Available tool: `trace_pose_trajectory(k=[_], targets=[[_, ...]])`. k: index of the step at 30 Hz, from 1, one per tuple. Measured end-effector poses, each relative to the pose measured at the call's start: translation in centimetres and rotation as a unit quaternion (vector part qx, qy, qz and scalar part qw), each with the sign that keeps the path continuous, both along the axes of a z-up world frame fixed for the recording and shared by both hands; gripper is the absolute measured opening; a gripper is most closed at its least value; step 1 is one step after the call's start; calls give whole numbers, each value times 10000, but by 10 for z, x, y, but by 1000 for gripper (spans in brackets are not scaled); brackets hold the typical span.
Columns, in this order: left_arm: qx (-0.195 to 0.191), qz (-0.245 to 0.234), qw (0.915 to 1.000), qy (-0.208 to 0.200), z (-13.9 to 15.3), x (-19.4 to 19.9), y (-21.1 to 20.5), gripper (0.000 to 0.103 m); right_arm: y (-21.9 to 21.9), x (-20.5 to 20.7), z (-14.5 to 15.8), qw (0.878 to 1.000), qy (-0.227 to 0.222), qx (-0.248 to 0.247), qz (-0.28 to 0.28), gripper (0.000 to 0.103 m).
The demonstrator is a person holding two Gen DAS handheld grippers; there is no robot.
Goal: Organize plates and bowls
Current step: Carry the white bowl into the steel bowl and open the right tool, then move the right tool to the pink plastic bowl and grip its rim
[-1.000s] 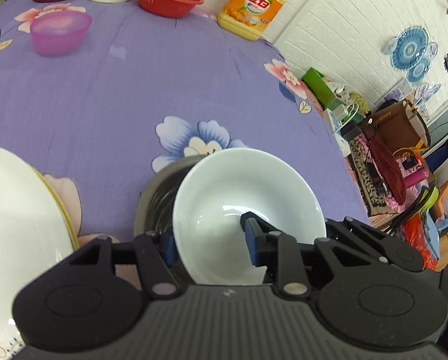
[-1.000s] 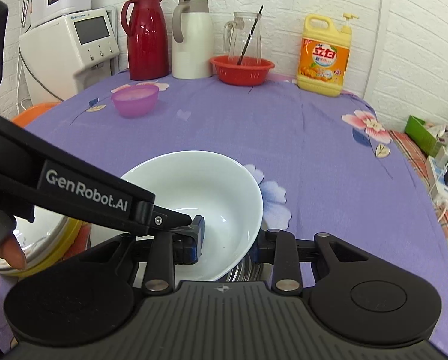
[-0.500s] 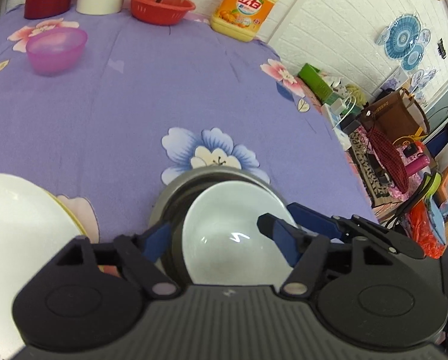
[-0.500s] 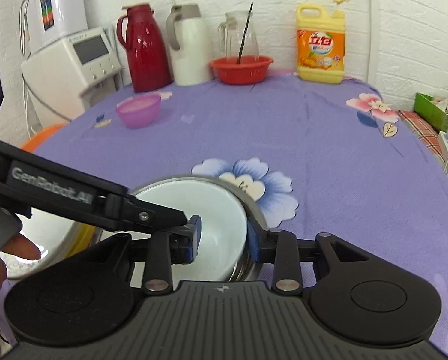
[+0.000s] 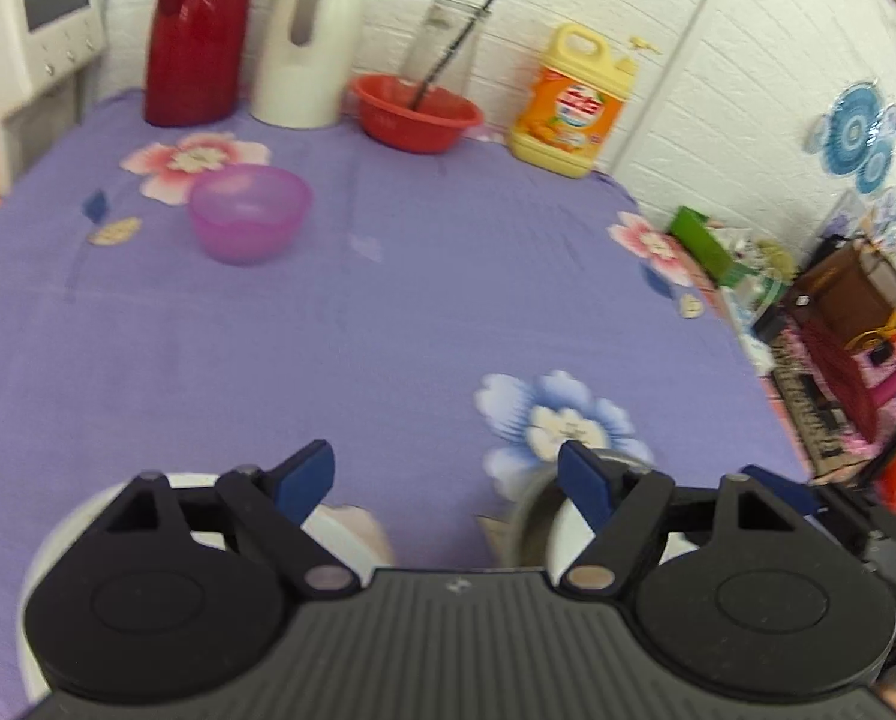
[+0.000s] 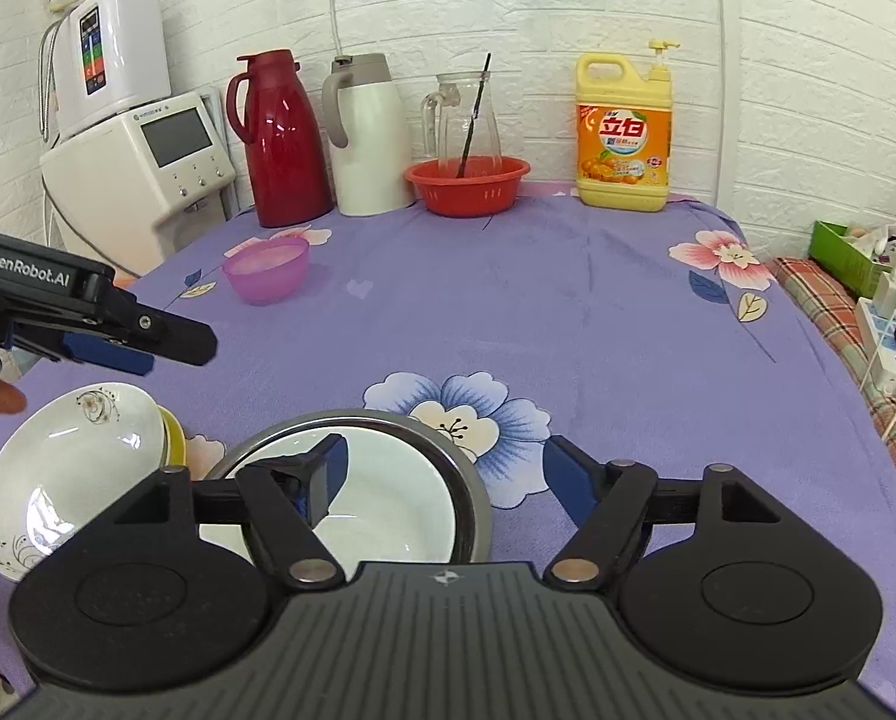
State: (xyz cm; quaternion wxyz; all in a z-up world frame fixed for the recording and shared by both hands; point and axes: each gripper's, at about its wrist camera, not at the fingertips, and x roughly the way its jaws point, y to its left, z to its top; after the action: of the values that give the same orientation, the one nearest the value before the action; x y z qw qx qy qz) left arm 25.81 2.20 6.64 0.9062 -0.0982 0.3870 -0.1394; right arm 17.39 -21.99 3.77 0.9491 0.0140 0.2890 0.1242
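A white bowl (image 6: 388, 498) sits nested inside a steel bowl (image 6: 478, 495) at the table's near edge. To its left a white patterned plate (image 6: 58, 480) lies on a yellow dish (image 6: 175, 435). A pink plastic bowl (image 6: 266, 270) stands farther back; it also shows in the left wrist view (image 5: 249, 222). My right gripper (image 6: 445, 477) is open and empty just above the nested bowls. My left gripper (image 5: 448, 480) is open and empty, raised above the table between the plate (image 5: 352, 534) and the steel bowl (image 5: 529, 516). It shows from the side in the right wrist view (image 6: 148, 348).
At the back stand a red thermos (image 6: 283, 138), a white jug (image 6: 367, 132), a glass pitcher in a red basket (image 6: 466, 183) and a yellow detergent bottle (image 6: 623, 132). A white appliance (image 6: 142, 168) is at the back left. The table's right edge (image 6: 832, 372) drops to clutter.
Both grippers set the white bowl into the steel bowl, opened and let go. Both have pulled up and back; the left one has swung left and tilted toward the far table.
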Motion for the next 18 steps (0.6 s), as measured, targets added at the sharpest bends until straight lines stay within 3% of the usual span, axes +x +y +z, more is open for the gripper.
trace_pose_trajectory(k=[4, 18], targets=[[229, 202, 9995, -106, -2, 6, 18, 76, 10, 12, 1, 9999, 103, 10, 78, 103], [208, 479, 9981, -327, 3, 56, 73, 76, 77, 88, 39, 9970, -9, -372, 672, 103]])
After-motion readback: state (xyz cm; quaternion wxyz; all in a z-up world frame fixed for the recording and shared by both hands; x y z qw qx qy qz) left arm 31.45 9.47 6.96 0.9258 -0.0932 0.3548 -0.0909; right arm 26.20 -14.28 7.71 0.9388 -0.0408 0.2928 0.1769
